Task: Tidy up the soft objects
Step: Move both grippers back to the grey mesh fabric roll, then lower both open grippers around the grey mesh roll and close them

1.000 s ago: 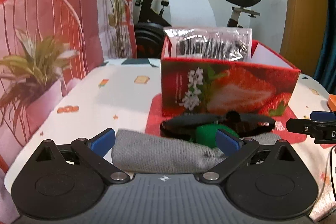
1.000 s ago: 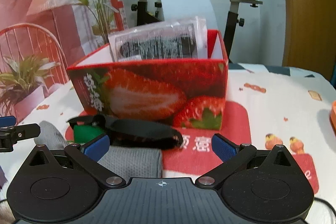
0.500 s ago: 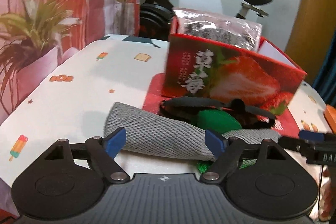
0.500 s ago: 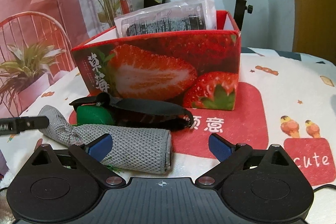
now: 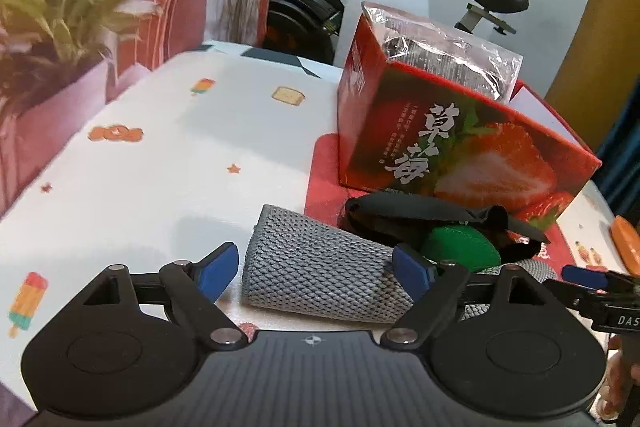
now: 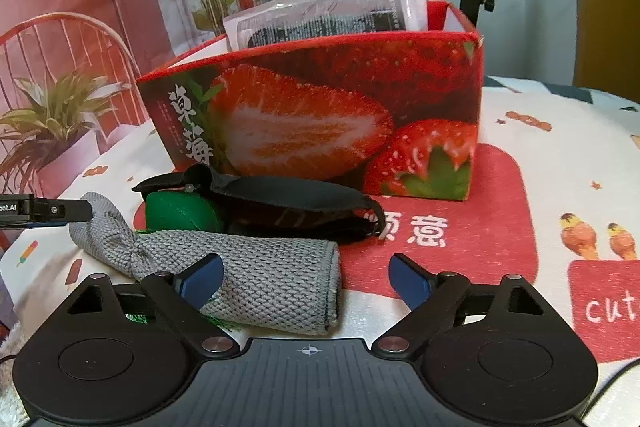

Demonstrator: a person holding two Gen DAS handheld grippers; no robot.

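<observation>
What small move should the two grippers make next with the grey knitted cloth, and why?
Probably lower both and close on the grey cloth. Its ends lie between the left gripper and right gripper, whose jaws are closing, neither pressing it yet; the strawberry box stands just behind.

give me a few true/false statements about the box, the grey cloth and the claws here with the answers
1. The strawberry box already holds a clear plastic packet. True.
2. The grey knitted cloth lies inside the box. False: it lies on the table in front of the box.
3. A green soft object sits between the grey cloth and the box, under a black strap. True.
4. The left claw is clamped shut on the black strap. False: it is open, with one end of the grey cloth between its fingers.
5. The right claw is carrying the plastic packet. False: its jaws are closing around the cloth's other end, not yet pressing it.
</observation>
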